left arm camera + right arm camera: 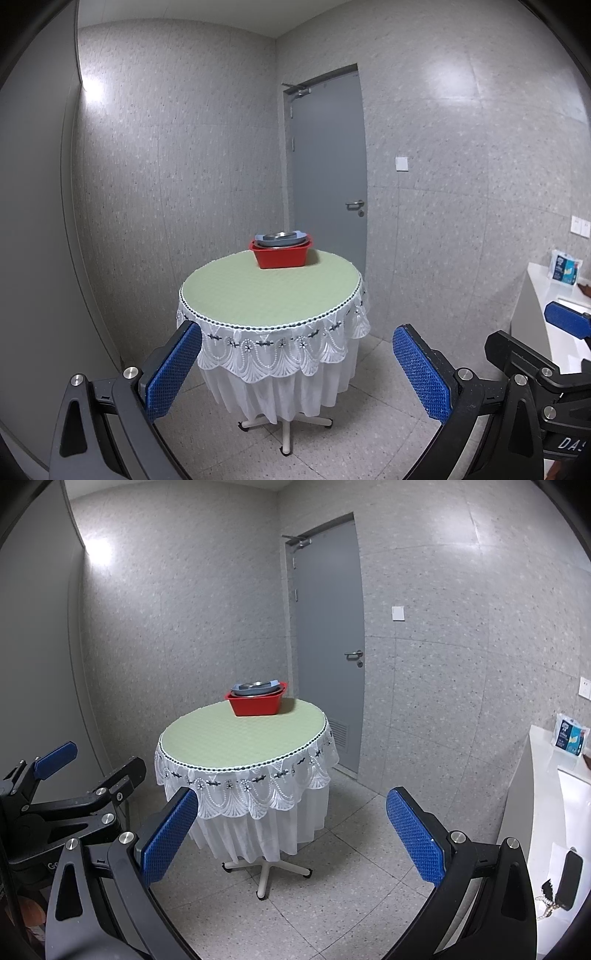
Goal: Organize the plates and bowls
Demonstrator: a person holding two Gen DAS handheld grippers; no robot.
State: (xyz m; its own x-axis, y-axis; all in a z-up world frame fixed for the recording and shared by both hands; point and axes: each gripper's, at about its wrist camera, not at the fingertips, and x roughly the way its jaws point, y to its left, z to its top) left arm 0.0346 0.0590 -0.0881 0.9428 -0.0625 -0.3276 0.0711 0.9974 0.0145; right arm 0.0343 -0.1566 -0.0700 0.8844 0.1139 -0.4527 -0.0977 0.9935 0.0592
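Both grippers are hanging in the air well short of the round counter [269, 291], each with its jaws spread wide and nothing between the blue pads. The left gripper [297, 369] is facing the lace-edged cloth head on; the right gripper [291, 834] is sitting just beside it, and each is showing in the other's view.

The task's things are resting at the far side of the counter: a red bin [281, 253] with dishes [280, 237] stacked in it. I am making out a grey-blue plate or tray with a metal bowl on top, but from here I cannot tell how many pieces there are. The green top in front of the bin is lying bare, with no loose plate or bowl on it. So I am judging that either the stacking is already done and the dishes are sitting gathered in the bin, or it has not yet begun and they are waiting to be taken out; these views are not settling which.

Around the room, a grey door [325, 166] is standing closed behind the counter. A white ledge [532, 782] along the right is carrying a tissue pack [570, 734] and, nearer, keys [565, 880]. Nothing is standing between the grippers and the bin; only the gap itself and the reach across the top.
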